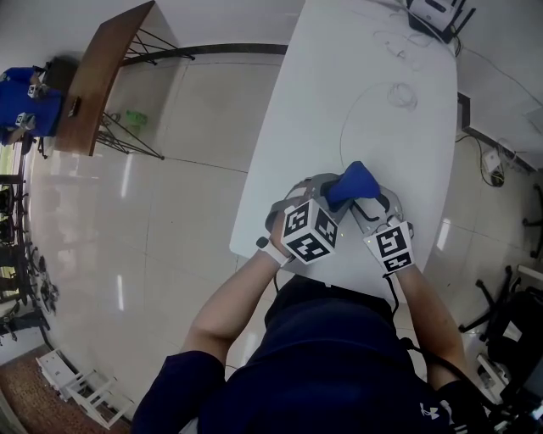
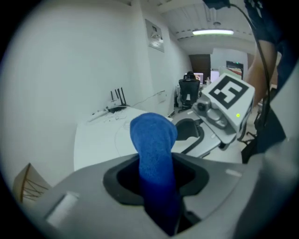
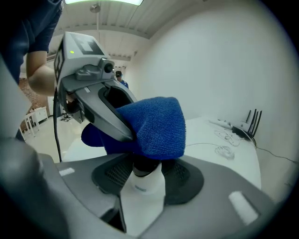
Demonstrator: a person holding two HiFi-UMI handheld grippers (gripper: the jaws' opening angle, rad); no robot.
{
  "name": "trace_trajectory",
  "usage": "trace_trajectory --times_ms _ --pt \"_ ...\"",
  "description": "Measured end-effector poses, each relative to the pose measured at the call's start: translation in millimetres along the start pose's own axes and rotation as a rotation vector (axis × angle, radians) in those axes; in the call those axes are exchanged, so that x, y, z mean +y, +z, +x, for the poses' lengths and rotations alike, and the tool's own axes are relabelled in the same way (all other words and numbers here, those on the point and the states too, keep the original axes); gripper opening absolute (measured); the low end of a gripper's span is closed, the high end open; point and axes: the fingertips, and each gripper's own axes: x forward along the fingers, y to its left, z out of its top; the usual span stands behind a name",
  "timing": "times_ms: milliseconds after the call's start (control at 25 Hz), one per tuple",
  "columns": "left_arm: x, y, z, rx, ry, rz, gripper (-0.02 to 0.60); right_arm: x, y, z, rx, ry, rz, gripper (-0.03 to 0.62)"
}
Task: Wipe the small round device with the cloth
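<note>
In the left gripper view, my left gripper (image 2: pixel 156 186) is shut on a blue cloth (image 2: pixel 152 140) that stands up from its jaws. The cloth (image 3: pixel 154 126) is draped over the dark top of a small white round device (image 3: pixel 142 184), which sits between the jaws of my right gripper (image 3: pixel 142 191). A dark gap shows beside the device on its left, so the pads do not press it. In the head view both grippers, left (image 1: pixel 335 199) and right (image 1: pixel 365 208), meet over the near end of the white table (image 1: pixel 365 102), with the cloth (image 1: pixel 352 182) between them.
A router (image 1: pixel 437 13) and loose white cables (image 1: pixel 399 93) lie at the table's far end. A wooden side table (image 1: pixel 102 76) stands across the tiled floor at the left. Black chair bases (image 1: pixel 509 314) are at the right.
</note>
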Motion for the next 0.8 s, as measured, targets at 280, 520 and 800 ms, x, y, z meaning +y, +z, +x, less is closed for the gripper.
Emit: trace_trajectory --times_ms 280,520,800 --pt "27.8 -19.1 -0.2 -0.130 -0.162 -0.521 0.152 0.6 1.3 -1.6 -0.010 0.003 0.033 0.196" --pt "42.5 -64.9 23.8 -0.079 -0.154 -0.745 0.152 -2.3 -0.7 -2.3 -0.017 -0.003 0.053 0.198" --pt "38.9 -103.4 59.0 0.232 -0.007 -0.402 0.153 -3.6 -2.1 0.9 -0.011 -0.011 0.070 0.198"
